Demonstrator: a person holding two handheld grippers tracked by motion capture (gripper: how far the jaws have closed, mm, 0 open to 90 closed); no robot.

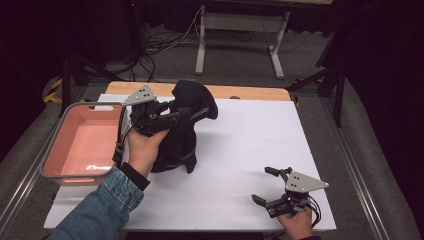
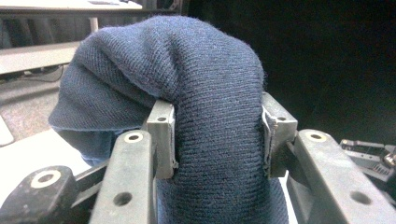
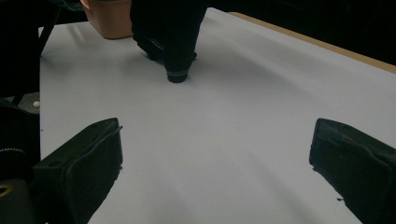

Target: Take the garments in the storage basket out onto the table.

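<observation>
dark navy knit garment [image 2: 210,107], bunched, draped over left tongs [image 2: 217,126]

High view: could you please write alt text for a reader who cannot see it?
The left gripper holds a dark knitted garment above a white table, beside a pink basket. The right gripper rests open near the table's front right corner.

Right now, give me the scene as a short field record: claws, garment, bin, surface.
left claw: shut on the dark knit garment, fabric bunched between the pads
garment: lifted at the top, lower end touching the white sheet
right claw: open, nothing between its jaws, low over the sheet's near right corner
pink bin: at the sheet's left edge, beside the left claw; nothing visible inside
garment vs bin: garment is outside the bin
</observation>
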